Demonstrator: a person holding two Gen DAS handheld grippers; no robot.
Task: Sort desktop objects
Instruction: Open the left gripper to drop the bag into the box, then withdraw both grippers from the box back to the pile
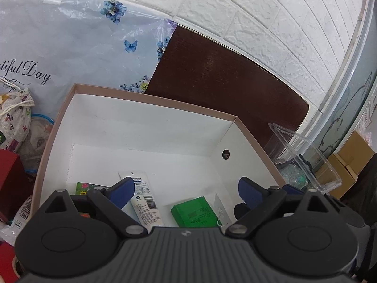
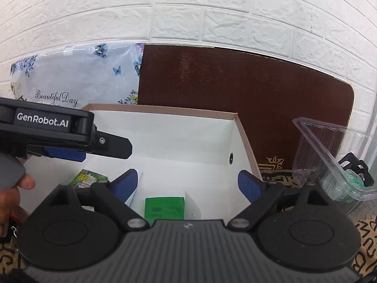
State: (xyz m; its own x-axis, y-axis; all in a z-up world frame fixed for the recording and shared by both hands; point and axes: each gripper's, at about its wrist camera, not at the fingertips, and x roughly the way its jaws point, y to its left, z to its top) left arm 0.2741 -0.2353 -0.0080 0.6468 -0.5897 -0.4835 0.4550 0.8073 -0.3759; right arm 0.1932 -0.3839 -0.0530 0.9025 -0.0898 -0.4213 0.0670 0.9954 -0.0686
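We see a white brick wall (image 2: 212,11) behind everything. Against it lean a dark brown board (image 2: 247,94) and a floral plastic bag (image 1: 70,47) printed "Beautiful Day", bag on the left, board on the right, edges overlapping.

In front of them sits our open cardboard box (image 1: 150,99), white inside, tan rim, with a round hole in its right wall. It rests on a patterned cloth (image 2: 367,254) visible at the lower right of the right wrist view.

A clear plastic container (image 2: 329,155) stands tilted just beside the box's right wall, with something green and black behind it, too blurred to name.

By the box's left wall, outside it: a printed drawstring pouch (image 1: 16,120) and a red box (image 1: 9,181) nearer us.

Inside the box, all near the front wall:
- white tube (image 1: 143,198) with a barcode, left of centre, lying flat
- green box (image 1: 195,212), right of centre, with a white card touching its right side
- green floral packet (image 2: 90,178) at the front left corner

Left gripper (image 1: 186,188) hangs over the box's front edge, blue pads wide apart, nothing between them. Right gripper (image 2: 187,184) also hangs over the front edge, pads wide apart, empty. From the right wrist view, the left gripper's body reads "GenRobot.AI" over the box's left side, with the person's hand (image 2: 9,195) gripping it.
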